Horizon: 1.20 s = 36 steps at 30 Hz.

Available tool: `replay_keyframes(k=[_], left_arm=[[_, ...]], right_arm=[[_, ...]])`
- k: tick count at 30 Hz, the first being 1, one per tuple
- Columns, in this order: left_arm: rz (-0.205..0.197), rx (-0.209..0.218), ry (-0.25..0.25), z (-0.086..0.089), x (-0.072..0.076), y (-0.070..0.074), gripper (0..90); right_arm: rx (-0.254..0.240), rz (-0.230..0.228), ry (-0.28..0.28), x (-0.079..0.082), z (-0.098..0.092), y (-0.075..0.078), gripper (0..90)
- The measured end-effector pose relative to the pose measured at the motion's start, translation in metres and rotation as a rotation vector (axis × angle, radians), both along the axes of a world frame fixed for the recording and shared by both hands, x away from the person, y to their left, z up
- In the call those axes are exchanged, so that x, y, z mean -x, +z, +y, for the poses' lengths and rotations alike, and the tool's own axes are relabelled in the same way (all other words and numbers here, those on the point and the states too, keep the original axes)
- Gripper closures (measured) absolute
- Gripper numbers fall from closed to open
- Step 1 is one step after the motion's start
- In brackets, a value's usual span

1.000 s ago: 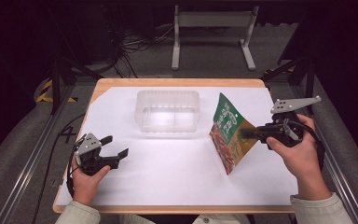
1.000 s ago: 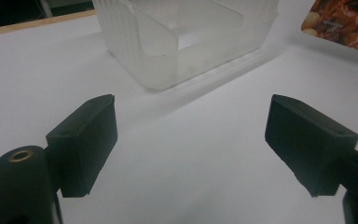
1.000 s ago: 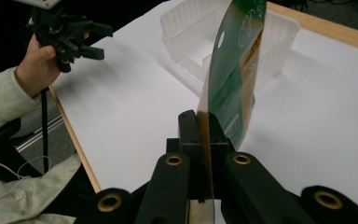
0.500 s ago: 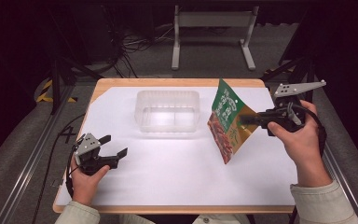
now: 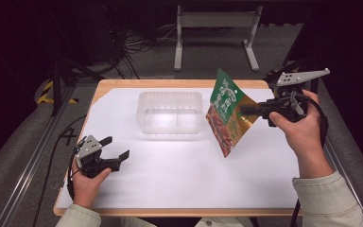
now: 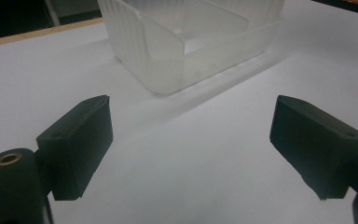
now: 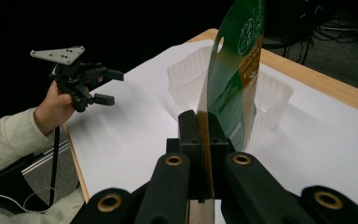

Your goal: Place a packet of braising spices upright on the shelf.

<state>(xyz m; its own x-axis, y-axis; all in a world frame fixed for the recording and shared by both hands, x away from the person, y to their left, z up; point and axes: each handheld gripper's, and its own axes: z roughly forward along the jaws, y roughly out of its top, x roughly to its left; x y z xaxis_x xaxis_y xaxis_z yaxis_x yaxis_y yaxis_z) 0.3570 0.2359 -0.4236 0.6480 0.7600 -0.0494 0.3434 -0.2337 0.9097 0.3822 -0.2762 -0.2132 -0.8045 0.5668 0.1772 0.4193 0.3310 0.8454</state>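
Observation:
A green and red snack pouch [image 5: 226, 111] hangs tilted above the white table, just right of the clear plastic tub [image 5: 170, 112]. My right gripper [image 5: 246, 110] is shut on the pouch's right edge. Seen from the right gripper view, the pouch [image 7: 235, 70] rises edge-on from between the closed jaws, with the tub [image 7: 270, 95] behind it. My left gripper [image 5: 115, 148] rests open near the table's front left, nothing between its fingers. From the left gripper view, the tub [image 6: 186, 37] lies ahead of the spread jaws.
The white sheet [image 5: 179, 175] covers a wooden table [image 5: 123, 84] whose edges drop to grey floor. A metal stand [image 5: 215, 28] and cables lie beyond the far edge. The other hand with its gripper [image 7: 77, 77] appears at left in the right gripper view.
My right gripper has lifted the pouch and carried it farther back and a little left, closer to the tub. The left gripper has stayed put.

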Motion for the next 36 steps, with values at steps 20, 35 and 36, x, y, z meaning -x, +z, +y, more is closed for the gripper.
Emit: replay_keyframes(k=[20,35,36], left_arm=[[-0.001,-0.006,0.010,0.002,0.002,-0.001,13.8],[0.005,-0.007,0.009,0.001,0.002,-0.002,14.2],[0.005,-0.007,0.009,0.001,0.002,-0.002,14.2]], right_arm=[[-0.005,-0.052,0.050,-0.030,0.049,0.028,90.0],[-0.021,-0.084,0.077,-0.056,0.085,0.034,90.0],[-0.022,-0.084,0.076,-0.057,0.087,0.034,90.0]])
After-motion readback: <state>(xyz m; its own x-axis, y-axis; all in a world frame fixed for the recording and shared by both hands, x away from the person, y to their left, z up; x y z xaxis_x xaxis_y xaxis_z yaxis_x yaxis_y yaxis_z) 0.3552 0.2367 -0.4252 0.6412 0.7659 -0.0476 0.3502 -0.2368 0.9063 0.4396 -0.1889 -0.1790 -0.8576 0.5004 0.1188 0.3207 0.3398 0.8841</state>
